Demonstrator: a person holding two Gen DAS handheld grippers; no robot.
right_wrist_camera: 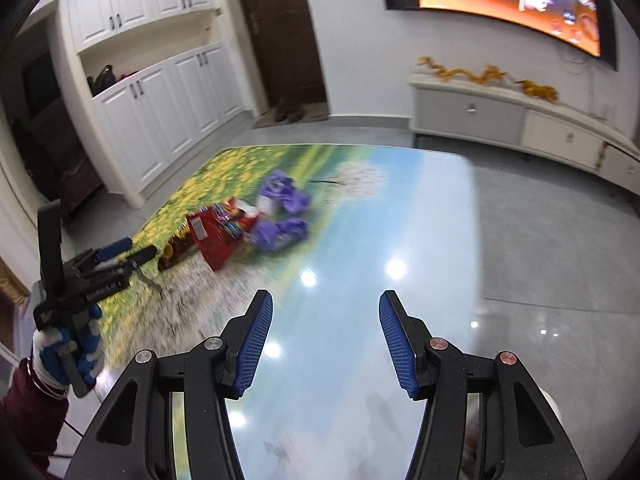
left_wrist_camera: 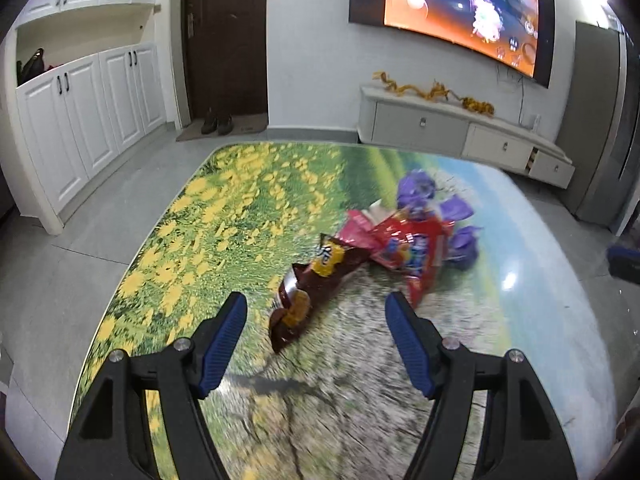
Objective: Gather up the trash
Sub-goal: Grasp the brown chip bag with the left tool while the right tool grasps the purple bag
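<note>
A pile of trash lies on the glossy picture-printed table (left_wrist_camera: 240,216). A dark brown snack bag (left_wrist_camera: 308,288) lies nearest, with a red wrapper (left_wrist_camera: 412,252) and purple wrappers (left_wrist_camera: 416,190) behind it. My left gripper (left_wrist_camera: 316,308) is open and empty, its jaws either side of the brown bag's near end, just above it. In the right wrist view the red wrapper (right_wrist_camera: 218,234) and purple wrappers (right_wrist_camera: 280,216) lie far left. My right gripper (right_wrist_camera: 326,308) is open and empty over bare table (right_wrist_camera: 400,208). The left gripper (right_wrist_camera: 128,252) shows at the left.
A white TV cabinet (left_wrist_camera: 460,128) with gold garland stands beyond the table under a wall screen (left_wrist_camera: 460,8). White cupboards (left_wrist_camera: 80,120) and a dark door (left_wrist_camera: 226,40) are at the left. Grey tiled floor (right_wrist_camera: 560,240) surrounds the table.
</note>
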